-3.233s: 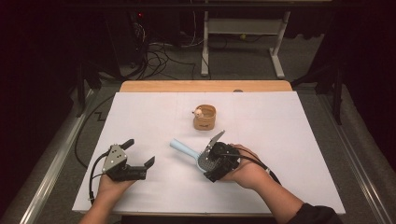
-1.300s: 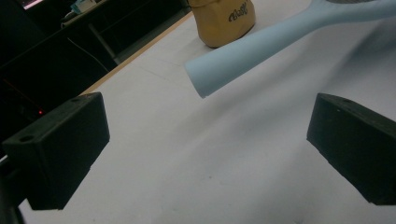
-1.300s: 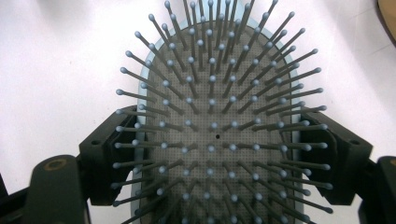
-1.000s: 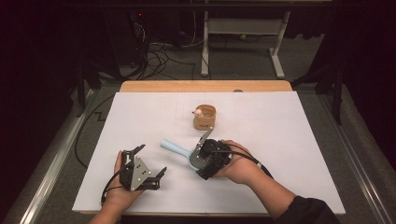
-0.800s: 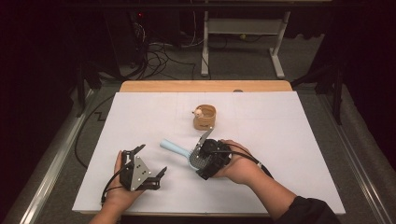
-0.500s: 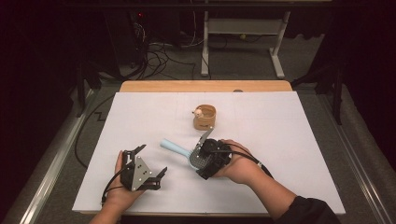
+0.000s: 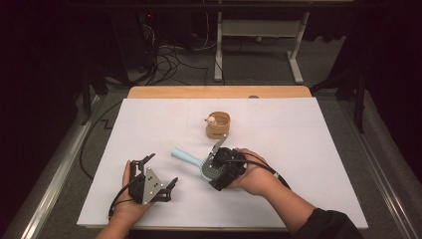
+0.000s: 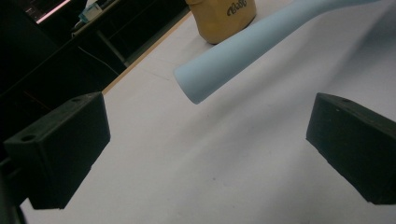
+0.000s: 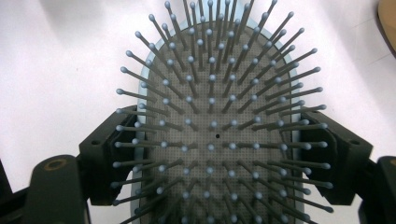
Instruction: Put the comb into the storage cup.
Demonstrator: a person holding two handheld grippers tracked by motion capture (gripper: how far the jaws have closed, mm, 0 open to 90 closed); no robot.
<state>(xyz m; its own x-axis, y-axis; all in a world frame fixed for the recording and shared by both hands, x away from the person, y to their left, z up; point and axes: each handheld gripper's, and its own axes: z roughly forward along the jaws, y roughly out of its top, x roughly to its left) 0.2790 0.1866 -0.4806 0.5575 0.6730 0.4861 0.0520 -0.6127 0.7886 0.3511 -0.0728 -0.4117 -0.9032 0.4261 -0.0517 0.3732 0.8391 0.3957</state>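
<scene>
Centrally on the white table [image 7: 149, 119], the right gripper [image 7: 215, 164] clamped the head of a pale blue paddle hairbrush [image 9: 215, 135], one jaw on each rim, bristles facing its camera. The brush's handle [image 7: 185, 157] pointed toward the left gripper [image 7: 161, 174], whose jaws stood wide apart with nothing between them, near the handle's end [image 8: 219, 70]. A small tan wooden cup [image 7: 218, 125] stood just behind. This looked like a handover in progress; next, the left jaws would need to surround the handle and close.

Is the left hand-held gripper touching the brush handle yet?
Apart. The left gripper view shows the light blue handle ending ahead of the open left hand-held gripper, with bare white table between.
</scene>
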